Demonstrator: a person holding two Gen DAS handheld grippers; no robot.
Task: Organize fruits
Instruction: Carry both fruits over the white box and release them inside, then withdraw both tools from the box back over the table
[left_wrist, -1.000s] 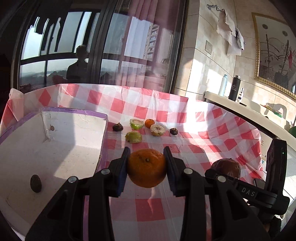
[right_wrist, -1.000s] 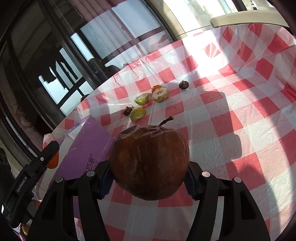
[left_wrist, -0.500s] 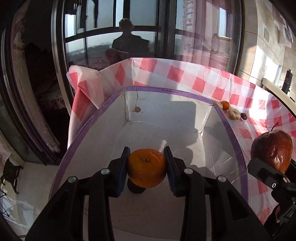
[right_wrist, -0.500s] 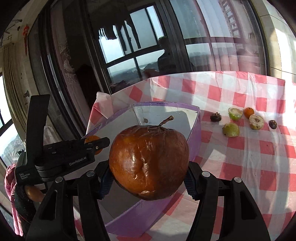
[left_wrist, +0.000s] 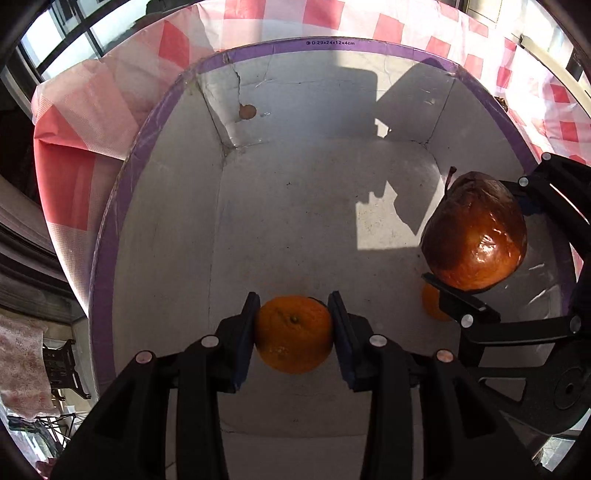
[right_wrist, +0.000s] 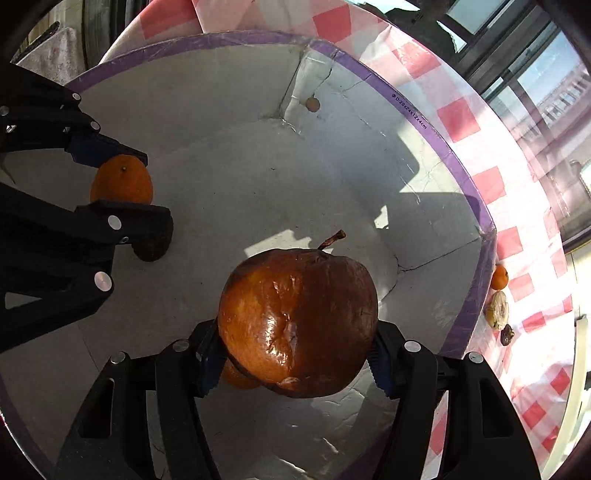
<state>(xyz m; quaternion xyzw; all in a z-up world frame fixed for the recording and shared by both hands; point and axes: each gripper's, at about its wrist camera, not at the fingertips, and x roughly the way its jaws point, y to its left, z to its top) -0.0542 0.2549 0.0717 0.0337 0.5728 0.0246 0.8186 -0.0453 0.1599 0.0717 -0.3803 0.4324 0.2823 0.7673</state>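
Over the white box (left_wrist: 295, 206), fingers hold an orange (left_wrist: 293, 334) and a brown apple (right_wrist: 297, 323)

My right gripper (right_wrist: 295, 354) clamps a wrinkled brown apple (right_wrist: 297, 321) over the white box (right_wrist: 369, 92). At left, my left gripper (right_wrist: 122, 184), jaws opening, has an orange (right_wrist: 122, 184) between them above a dark fruit (right_wrist: 153, 247).

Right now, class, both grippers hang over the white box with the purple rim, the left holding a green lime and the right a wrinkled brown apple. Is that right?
One slip: the left gripper holds an orange, not a green lime, as the left wrist view shows. The rest stands: the right gripper holds the wrinkled brown apple, and both are over the white box with the purple rim.
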